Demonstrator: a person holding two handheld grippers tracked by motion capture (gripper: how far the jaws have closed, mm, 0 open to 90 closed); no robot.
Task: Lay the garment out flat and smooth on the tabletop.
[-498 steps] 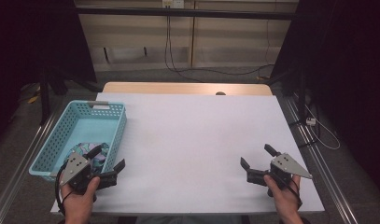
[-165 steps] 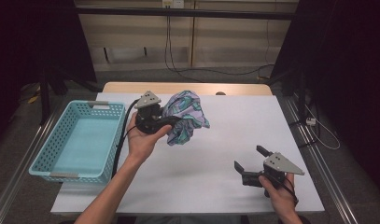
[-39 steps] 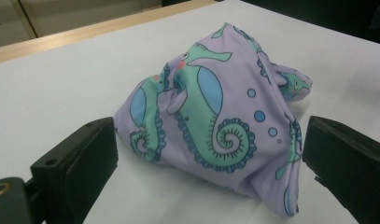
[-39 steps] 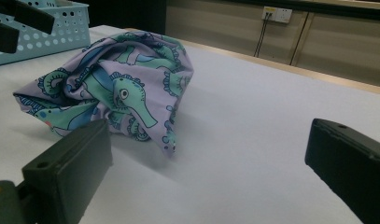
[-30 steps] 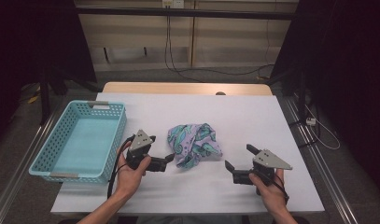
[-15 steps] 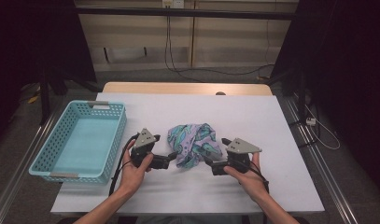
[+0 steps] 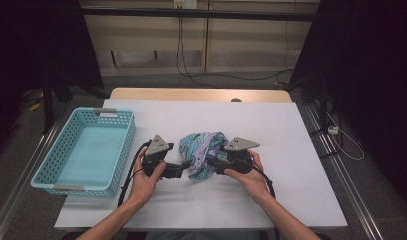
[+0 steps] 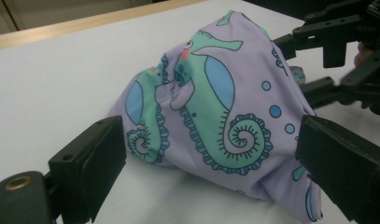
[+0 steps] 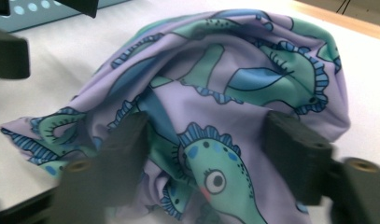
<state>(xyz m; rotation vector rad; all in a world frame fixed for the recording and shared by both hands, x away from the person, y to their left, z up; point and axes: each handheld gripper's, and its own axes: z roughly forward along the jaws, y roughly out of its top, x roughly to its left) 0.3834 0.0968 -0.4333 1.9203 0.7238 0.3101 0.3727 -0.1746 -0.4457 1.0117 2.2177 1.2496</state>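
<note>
While the cloth (image 7: 202,152) lies crumpled near the middle of the white worktop (image 7: 291,130), a hand-held gripper flanks it on each side. Left hand-held gripper (image 7: 183,169): jaws wide apart, their tips at the cloth's left edge, nothing pinched. Right hand-held gripper (image 7: 211,165): jaws have just been closing, a fold of cloth between them; in the right gripper view the pads sit against the fabric, though whether they press it cannot be told. Blue basket (image 7: 61,170): left of the cloth, well apart.
</note>
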